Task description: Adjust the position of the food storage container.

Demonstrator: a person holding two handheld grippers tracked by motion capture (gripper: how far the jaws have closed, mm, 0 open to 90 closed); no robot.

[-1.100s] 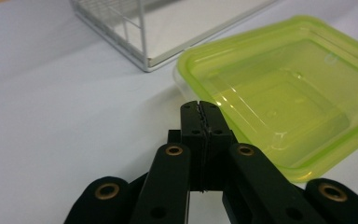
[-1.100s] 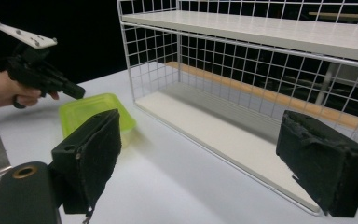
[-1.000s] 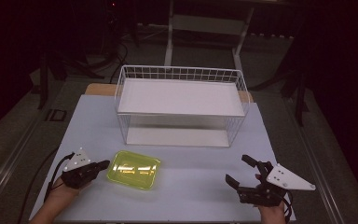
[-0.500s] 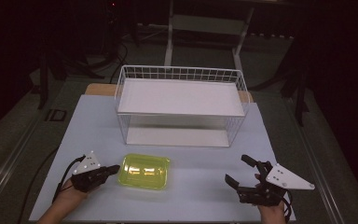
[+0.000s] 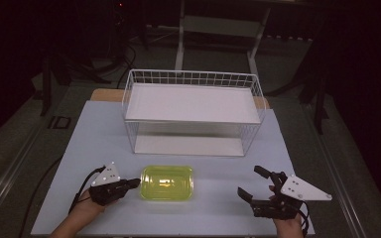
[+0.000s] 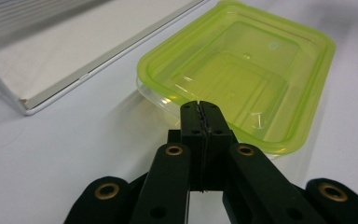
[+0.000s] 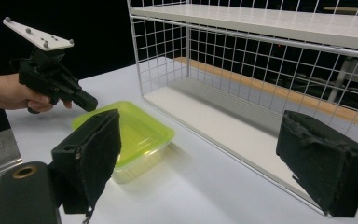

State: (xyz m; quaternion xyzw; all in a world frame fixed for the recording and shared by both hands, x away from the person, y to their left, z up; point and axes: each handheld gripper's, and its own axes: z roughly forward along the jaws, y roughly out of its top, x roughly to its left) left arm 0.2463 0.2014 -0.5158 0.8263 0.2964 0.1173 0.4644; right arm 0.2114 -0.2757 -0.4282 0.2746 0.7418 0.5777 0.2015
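Green container [image 6: 242, 79] (lidded) touches closed left gripper [image 6: 200, 108] tips.

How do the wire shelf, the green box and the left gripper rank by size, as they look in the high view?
1. wire shelf, clearly the largest.
2. green box.
3. left gripper, somewhat smaller than the box, with shut jaws at its edge.

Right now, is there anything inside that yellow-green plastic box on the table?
The yellow-green box looks empty: through its clear lid, the left gripper view shows just the ribbed bottom. The shut left gripper covers a small part of its near rim.
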